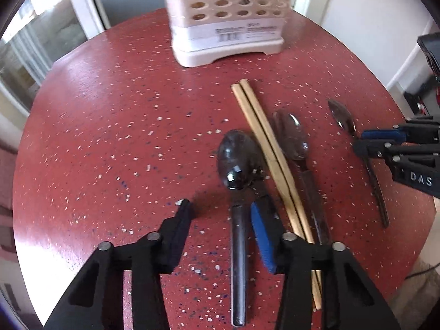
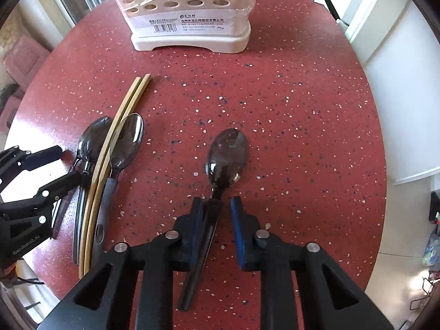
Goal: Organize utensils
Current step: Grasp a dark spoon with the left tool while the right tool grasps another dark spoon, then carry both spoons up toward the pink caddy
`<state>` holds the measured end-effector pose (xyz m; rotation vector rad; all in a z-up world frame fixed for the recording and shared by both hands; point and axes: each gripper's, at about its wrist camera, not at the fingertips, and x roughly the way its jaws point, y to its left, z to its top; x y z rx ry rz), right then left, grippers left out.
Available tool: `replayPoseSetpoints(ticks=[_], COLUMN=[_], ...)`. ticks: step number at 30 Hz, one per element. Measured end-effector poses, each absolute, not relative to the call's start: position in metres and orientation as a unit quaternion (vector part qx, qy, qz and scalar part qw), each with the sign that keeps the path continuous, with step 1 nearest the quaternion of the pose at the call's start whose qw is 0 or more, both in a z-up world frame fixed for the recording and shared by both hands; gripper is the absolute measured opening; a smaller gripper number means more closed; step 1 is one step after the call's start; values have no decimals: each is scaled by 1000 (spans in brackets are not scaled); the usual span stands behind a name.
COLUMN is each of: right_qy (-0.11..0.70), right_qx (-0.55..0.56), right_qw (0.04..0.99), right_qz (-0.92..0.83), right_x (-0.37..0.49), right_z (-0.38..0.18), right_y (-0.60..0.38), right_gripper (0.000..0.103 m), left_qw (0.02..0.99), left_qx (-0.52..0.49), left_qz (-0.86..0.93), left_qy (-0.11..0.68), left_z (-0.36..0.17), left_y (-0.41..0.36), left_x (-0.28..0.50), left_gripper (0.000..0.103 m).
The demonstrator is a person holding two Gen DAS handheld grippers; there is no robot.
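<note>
We see three spoons and a pair of chopsticks (image 2: 110, 148) lying on the red table (image 2: 275, 96), well short of the white holder (image 2: 189, 27). Our right gripper (image 2: 217, 206) straddles the lone spoon (image 2: 227, 156), its left pad against the handle and the right pad apart. Our left gripper (image 1: 220, 211) stands half-wide around the left spoon (image 1: 236, 162), not pressing it.

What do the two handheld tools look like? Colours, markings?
Both are matte black plastic linkages with silver pivot pins and blue pads inside the fingers. The left tool carries white "GenRobot.AI" lettering on its body, readable from the right wrist view; the right tool shows white "DAS". No cables, hands or sleeves visible.
</note>
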<state>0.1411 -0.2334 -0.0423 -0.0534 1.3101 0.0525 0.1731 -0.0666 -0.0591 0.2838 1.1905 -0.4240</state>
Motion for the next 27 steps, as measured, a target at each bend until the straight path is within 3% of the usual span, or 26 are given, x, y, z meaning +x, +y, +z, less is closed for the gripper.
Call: replayPoseSetpoints(ticks=[2,3,15,27], right_qy=[609,609,570,445], right_qx=[-20,-14,64,85], right_qw=[792,792,815,882], right_qz=[27,30,83,128], right_x=[142,142,132,112], right_z=[-41,-41,-32,43], right_y=[-237,-240,-276,-277], right_gripper=[15,13,12,12], left_qw=[793,792,852,912], left_qx=[139,141,46,-20], left_qz=[-208,-214,-184,-155], left_qy=[555,554,489,379], left_z=[-58,-58,-40,26], left_y=[-71,-73,-39,-30], left_x=[171,170,139,141], left_gripper=[56,41,41,41])
